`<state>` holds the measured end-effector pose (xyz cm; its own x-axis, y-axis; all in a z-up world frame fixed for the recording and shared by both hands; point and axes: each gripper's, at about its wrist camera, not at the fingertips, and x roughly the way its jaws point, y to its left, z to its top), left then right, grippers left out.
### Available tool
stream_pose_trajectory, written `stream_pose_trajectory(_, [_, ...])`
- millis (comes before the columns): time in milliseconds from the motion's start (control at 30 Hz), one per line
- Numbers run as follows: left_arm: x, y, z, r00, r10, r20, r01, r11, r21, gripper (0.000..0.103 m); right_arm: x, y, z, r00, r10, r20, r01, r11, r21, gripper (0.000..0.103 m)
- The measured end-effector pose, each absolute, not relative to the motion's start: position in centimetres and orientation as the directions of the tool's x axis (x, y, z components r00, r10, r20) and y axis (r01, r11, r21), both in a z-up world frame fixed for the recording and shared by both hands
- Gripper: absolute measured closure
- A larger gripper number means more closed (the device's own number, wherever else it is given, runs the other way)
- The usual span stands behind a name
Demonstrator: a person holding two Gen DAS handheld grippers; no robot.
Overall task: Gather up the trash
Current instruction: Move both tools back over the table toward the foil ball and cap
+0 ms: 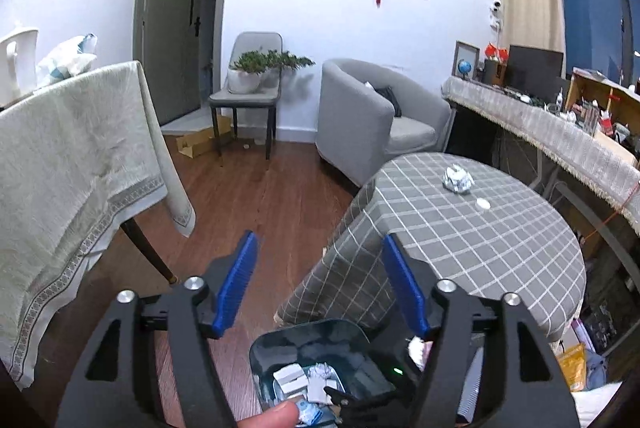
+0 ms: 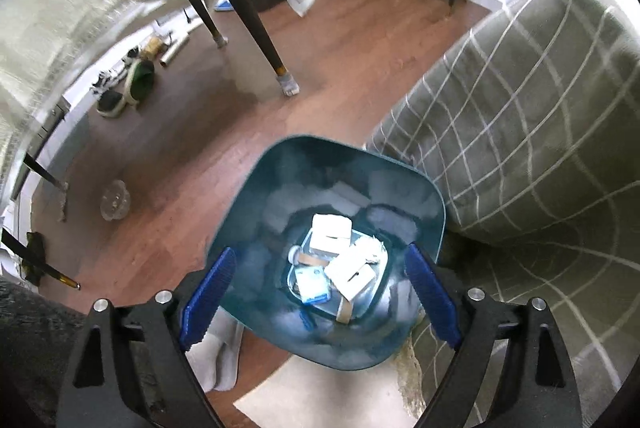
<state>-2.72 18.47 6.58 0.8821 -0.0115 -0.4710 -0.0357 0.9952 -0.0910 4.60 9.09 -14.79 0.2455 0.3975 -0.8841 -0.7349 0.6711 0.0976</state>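
A dark teal trash bin (image 2: 400,180) stands on the wood floor beside the round checked table (image 2: 540,116). White boxes (image 2: 331,228), crumpled paper and a blue packet (image 2: 310,284) lie at its bottom. My right gripper (image 2: 318,260) is open and empty right above the bin's mouth. My left gripper (image 1: 320,242) is open and empty, held above the floor at the table's edge, with the bin (image 1: 280,342) below it. A crumpled foil ball (image 1: 458,179) and a small white disc (image 1: 483,204) lie on the table top (image 1: 500,248).
A cloth-covered table (image 1: 72,148) stands on the left, its dark legs (image 2: 256,24) on the floor. A grey armchair (image 1: 372,116) and a chair with a plant (image 1: 250,84) stand behind. A cluttered sideboard (image 1: 560,132) runs along the right. A glass object (image 2: 115,203) sits on the floor.
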Motion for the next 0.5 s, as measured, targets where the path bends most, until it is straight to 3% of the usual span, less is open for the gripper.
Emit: stream_pose_trajectory(500, [-1.6,17.0,7.7,0.896,0.032,-0.442,-0.074,0.994,-0.080,0.020,2.4,4.6,-4.9,0.423,0.570,-0.705,-0.769,0.637,0.053,0.016])
